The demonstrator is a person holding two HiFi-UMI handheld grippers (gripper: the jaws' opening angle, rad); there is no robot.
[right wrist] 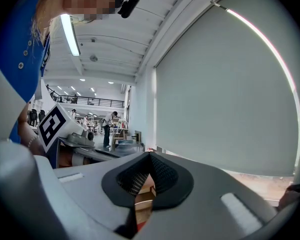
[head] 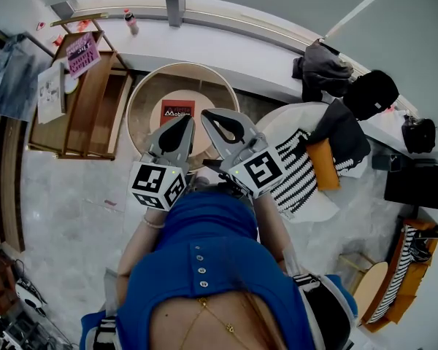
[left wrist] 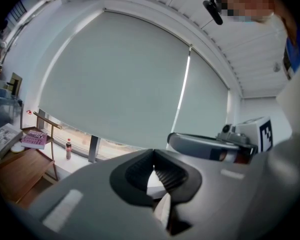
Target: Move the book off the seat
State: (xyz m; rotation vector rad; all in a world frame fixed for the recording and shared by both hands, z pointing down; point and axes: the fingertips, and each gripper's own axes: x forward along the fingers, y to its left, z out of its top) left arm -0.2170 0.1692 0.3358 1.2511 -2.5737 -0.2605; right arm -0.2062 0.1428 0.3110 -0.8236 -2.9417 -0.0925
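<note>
I read shells of left gripper (head: 182,126) and right gripper (head: 213,121) as matt grey plastic, with pads (left wrist: 139,172) black, ribbed, rubbery. Cover of book (head: 177,111) red, smooth, paper-like. Top of seat (head: 147,97) dull brown, rim pale and smooth. Satin bare wood on shelf (head: 95,97). Glossy marble-look floor (head: 66,210). Matt cloth blind (left wrist: 120,79). Striped woven throw (head: 299,173).

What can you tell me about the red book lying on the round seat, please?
The book has a red cover with white lettering across it, too small to read. It lies flat, cover up, near the middle of the round seat, on its brown surface inside the pale rim. Nothing rests on it. In the head view the closed tip of the left gripper covers its lower right corner; whether the two touch cannot be told. Its thickness cannot be judged from above.
</note>
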